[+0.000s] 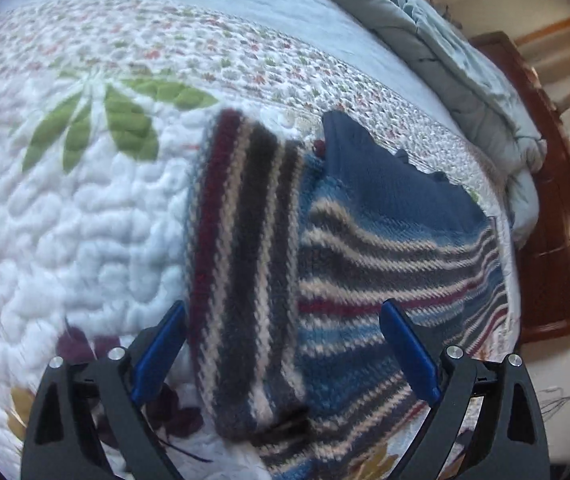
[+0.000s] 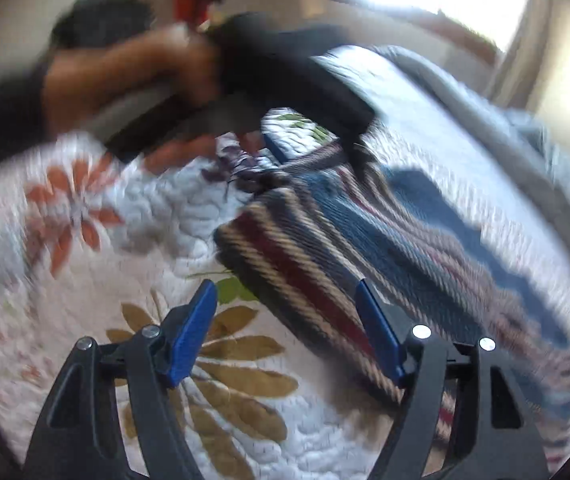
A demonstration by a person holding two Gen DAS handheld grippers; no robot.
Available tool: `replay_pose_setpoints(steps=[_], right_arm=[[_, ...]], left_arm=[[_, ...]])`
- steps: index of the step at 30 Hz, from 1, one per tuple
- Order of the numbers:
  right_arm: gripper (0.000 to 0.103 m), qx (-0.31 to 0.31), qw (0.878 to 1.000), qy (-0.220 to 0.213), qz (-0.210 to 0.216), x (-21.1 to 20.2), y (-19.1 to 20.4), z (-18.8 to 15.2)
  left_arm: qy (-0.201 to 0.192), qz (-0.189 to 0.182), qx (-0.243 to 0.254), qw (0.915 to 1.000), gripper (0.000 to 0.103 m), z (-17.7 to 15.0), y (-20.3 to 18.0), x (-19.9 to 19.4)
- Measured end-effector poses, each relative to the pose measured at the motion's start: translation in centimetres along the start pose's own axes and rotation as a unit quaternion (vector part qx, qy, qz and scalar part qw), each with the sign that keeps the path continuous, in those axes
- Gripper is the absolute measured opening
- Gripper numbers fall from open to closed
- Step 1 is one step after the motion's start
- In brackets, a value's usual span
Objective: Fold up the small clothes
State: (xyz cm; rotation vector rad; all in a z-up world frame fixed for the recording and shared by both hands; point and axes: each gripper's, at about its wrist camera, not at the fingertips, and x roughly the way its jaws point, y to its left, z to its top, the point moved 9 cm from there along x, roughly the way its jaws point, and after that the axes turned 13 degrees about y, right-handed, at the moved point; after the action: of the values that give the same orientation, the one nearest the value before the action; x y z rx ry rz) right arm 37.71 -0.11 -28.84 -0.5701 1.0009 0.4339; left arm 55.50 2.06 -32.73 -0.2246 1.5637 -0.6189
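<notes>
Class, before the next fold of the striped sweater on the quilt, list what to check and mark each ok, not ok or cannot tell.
1. Left gripper open: ok.
2. Right gripper open: ok.
3. Sweater on the quilt, not hanging: ok.
4. Folded sleeve lies over the body: ok.
5. Neither gripper pinches knit: ok.
6. Sweater's far edge flat: cannot tell, right view blurred.

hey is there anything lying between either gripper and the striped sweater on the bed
Nothing visible. The left gripper is open right over the folded-over part of the striped sweater, and the right gripper is open at its near edge. Only the quilt lies around it.
</notes>
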Motion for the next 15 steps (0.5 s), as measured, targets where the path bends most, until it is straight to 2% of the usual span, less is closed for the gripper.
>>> replay_pose_setpoints(steps=[4,6,11,13,15], right_arm=[[0.070,-0.081,0.992,-0.002,-0.101,1.5,2.5,1.1],[0.070,-0.097,0.988,0.009,-0.123,2.7,3.0,1.6],[0.070,-0.103,0.985,0.020,-0.135,4.2,3.3,2.0],[0.070,-0.105,0.984,0.022,-0.145,4.7,3.1,2.1],[0.069,-0.097,0.985,0.020,-0.140,5.0,2.9,2.5]], left_arm=[[0.009,-0.003,0.006,0.9999,0.096,2.1,0.3,0.0],[0.022,0.002,0.004,0.9997,0.095,2.7,0.9,0.4],[0.026,0.022,0.037,0.9987,0.094,3.2,-0.5,1.1],[0.030,0.043,0.055,0.9971,0.093,3.1,-1.0,1.7],[0.040,0.060,0.061,0.9955,0.082,3.1,-1.0,2.3]])
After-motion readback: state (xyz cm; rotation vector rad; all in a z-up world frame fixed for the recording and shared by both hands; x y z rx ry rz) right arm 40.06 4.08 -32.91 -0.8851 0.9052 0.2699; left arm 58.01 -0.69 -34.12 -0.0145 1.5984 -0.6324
